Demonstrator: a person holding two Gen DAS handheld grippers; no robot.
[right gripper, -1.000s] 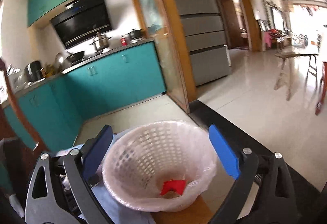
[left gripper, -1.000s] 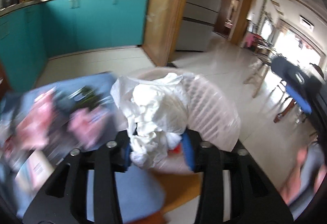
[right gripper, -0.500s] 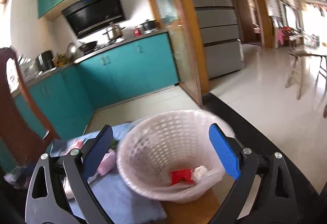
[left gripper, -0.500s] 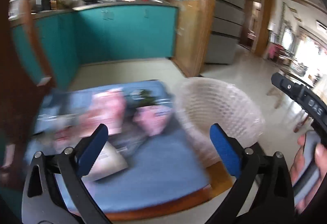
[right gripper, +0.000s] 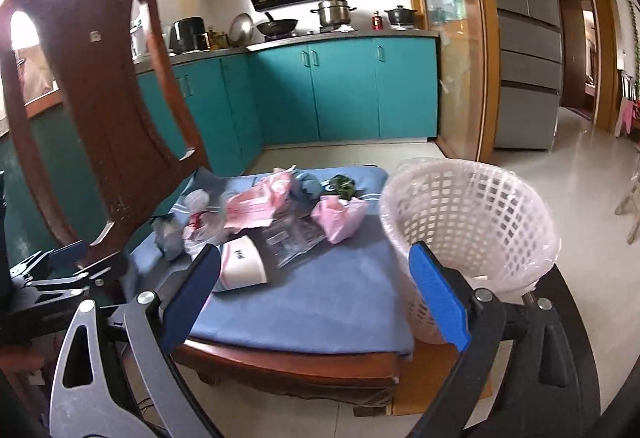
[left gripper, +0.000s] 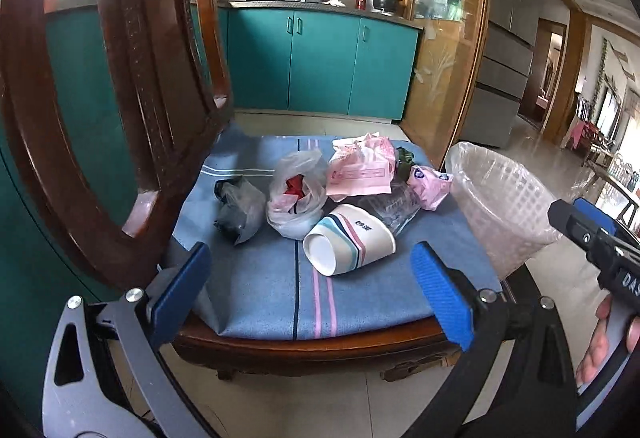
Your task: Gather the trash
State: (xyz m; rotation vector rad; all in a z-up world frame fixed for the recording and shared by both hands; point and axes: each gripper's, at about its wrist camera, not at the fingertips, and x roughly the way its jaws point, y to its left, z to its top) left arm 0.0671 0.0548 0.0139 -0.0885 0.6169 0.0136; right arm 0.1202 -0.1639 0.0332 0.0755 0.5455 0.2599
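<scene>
Trash lies on the blue cushion [left gripper: 256, 278] of a wooden chair: a paper cup [left gripper: 348, 240] on its side, a clear bag [left gripper: 296, 198] with something red inside, a grey bag [left gripper: 238, 208], pink wrappers [left gripper: 360, 170] and a pink pack [left gripper: 430, 184]. A white basket [left gripper: 500, 206] with a plastic liner stands at the cushion's right edge. My left gripper [left gripper: 312, 290] is open and empty, short of the cup. My right gripper [right gripper: 316, 290] is also open and empty, between the cup [right gripper: 242, 262] and the basket [right gripper: 468, 222].
The chair's tall wooden back [left gripper: 132, 98] rises close on the left. Teal kitchen cabinets [left gripper: 320, 66] stand behind, a fridge [right gripper: 524, 38] and a tiled floor to the right. A hand [left gripper: 604, 350] holds the right gripper's handle at the left view's right edge.
A second ago my left gripper held a white crumpled wad over the basket; it has opened, the wad is gone, and both views have swung left toward the chair's trash.
</scene>
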